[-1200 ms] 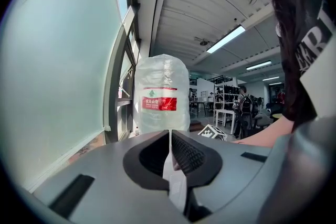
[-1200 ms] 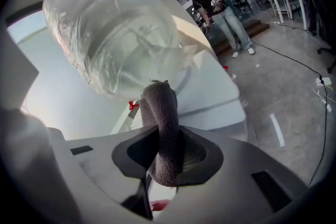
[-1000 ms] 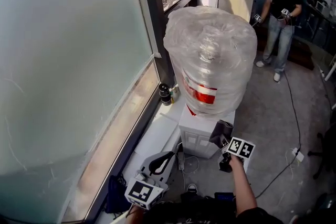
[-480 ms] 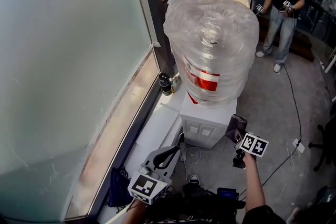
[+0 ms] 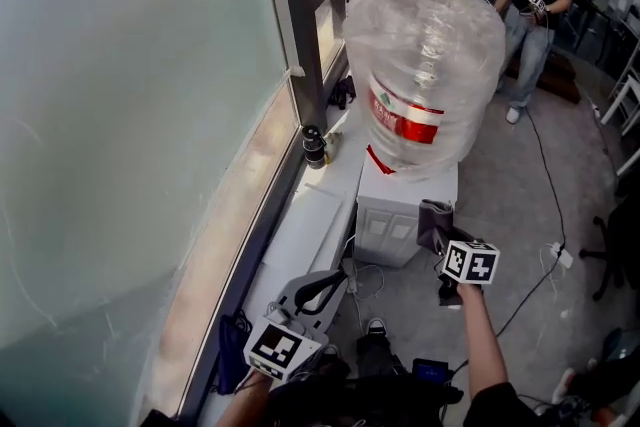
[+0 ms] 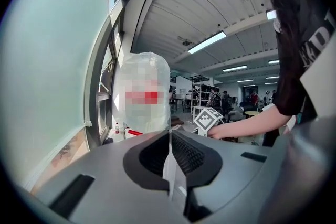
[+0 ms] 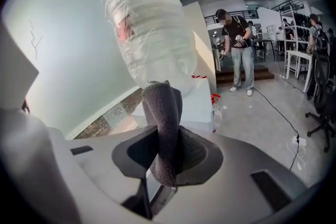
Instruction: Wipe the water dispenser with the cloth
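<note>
The water dispenser [image 5: 398,215] is a white cabinet by the window, topped by a big bottle [image 5: 425,55] wrapped in clear plastic with a red label. My right gripper [image 5: 436,237] is shut on a dark grey cloth [image 5: 431,223] at the cabinet's front right corner; whether the cloth touches it I cannot tell. In the right gripper view the cloth [image 7: 164,118] stands up between the jaws, with the bottle [image 7: 149,29] and cabinet [image 7: 197,99] behind. My left gripper [image 5: 322,288] hangs low to the left, shut and empty [image 6: 169,136], pointing toward the bottle [image 6: 142,94].
A window ledge [image 5: 300,225] runs left of the dispenser, with a small black bottle [image 5: 314,145] on it. Cables [image 5: 530,285] and a power strip [image 5: 558,255] lie on the floor at right. A person [image 5: 530,5] stands beyond the dispenser. An office chair [image 5: 618,245] sits at the right edge.
The head view has swung, so the dispenser sits farther right and higher. My right gripper with the cloth stays by the cabinet's front right corner. The left gripper stays low.
</note>
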{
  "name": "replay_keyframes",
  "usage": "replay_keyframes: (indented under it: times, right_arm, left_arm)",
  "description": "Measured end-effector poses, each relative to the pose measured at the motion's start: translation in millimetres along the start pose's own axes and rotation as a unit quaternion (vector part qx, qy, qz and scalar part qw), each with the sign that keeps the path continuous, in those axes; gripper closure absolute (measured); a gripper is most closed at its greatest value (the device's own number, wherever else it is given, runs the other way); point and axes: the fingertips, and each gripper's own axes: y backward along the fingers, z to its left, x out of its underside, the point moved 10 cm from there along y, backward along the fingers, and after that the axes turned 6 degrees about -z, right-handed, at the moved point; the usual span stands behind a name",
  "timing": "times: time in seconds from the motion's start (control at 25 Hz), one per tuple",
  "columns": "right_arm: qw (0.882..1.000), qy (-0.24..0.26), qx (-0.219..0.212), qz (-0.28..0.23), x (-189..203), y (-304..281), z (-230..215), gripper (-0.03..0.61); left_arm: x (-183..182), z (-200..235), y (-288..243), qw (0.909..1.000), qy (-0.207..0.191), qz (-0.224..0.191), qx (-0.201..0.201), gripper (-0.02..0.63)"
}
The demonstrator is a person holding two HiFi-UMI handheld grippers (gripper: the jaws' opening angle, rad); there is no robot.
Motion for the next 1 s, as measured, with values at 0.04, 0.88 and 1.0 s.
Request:
replay_keyframes:
  times: [0.04,0.88,1.0]
  right_arm:
    - [1.000,0.014,0.002,-0.001,-0.4,-1.6,10.2,0.477]
    - [0.945,0.321,0.052,-0.014,25.3,-104.5,100.0,0.477]
    - [0.936,0.349,0.042,-0.004,43.0,-120.2,97.4,0.477]
  left_arm:
    - [3.6,2.0,6.3,1.0000,-0.001,0.001,0.008,0.586]
    - [103.2,42.0,41.1,0.9979,0.062,-0.012,-0.014,0.586]
    - [116.9,44.0,36.2,0.9965,0.074,-0.018,-0.036,0.586]
